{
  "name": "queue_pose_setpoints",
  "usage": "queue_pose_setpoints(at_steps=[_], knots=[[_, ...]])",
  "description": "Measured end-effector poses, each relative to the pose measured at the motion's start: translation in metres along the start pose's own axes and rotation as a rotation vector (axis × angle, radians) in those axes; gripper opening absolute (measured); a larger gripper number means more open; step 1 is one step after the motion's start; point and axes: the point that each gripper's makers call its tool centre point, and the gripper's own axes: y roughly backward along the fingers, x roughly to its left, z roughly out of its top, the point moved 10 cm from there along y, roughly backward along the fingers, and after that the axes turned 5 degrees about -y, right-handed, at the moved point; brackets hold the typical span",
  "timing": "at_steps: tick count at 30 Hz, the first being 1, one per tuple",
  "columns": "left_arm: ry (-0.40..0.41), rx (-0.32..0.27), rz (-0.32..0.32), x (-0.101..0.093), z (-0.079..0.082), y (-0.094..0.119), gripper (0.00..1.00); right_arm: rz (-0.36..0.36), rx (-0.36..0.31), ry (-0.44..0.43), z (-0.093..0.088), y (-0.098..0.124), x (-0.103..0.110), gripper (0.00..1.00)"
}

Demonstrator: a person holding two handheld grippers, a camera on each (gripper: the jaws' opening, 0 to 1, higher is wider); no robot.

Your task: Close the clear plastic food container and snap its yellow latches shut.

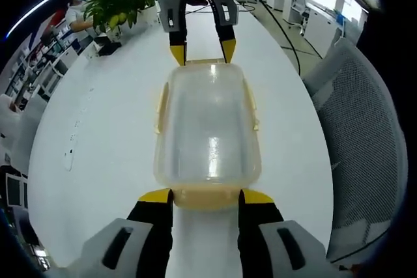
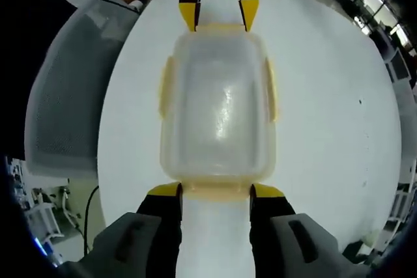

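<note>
A clear plastic food container with its lid on lies on the white table. Pale yellow latches run along its long sides and its ends. My left gripper is open, its yellow tips standing either side of the near end latch. Across from it my right gripper is open at the far end. From the right gripper view, my right gripper straddles the near end latch and the left gripper stands at the far end.
A grey mesh chair stands beside the table edge. A potted plant sits at the table's far corner, with a person behind it. A black cable runs along the table.
</note>
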Motion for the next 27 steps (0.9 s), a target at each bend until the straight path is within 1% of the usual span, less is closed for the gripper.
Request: queue_pose_setpoints(at_steps=[15, 27], knots=[[-0.028, 0.011, 0.014, -0.0013, -0.0054, -0.0030, 0.33, -0.005, -0.007, -0.007, -0.0003, -0.0026, -0.0005, 0.38], [0.013, 0.006, 0.019, -0.0021, -0.0061, -0.0004, 0.34, -0.024, -0.033, -0.039, -0.0059, 0.0001, -0.0007, 0.40]])
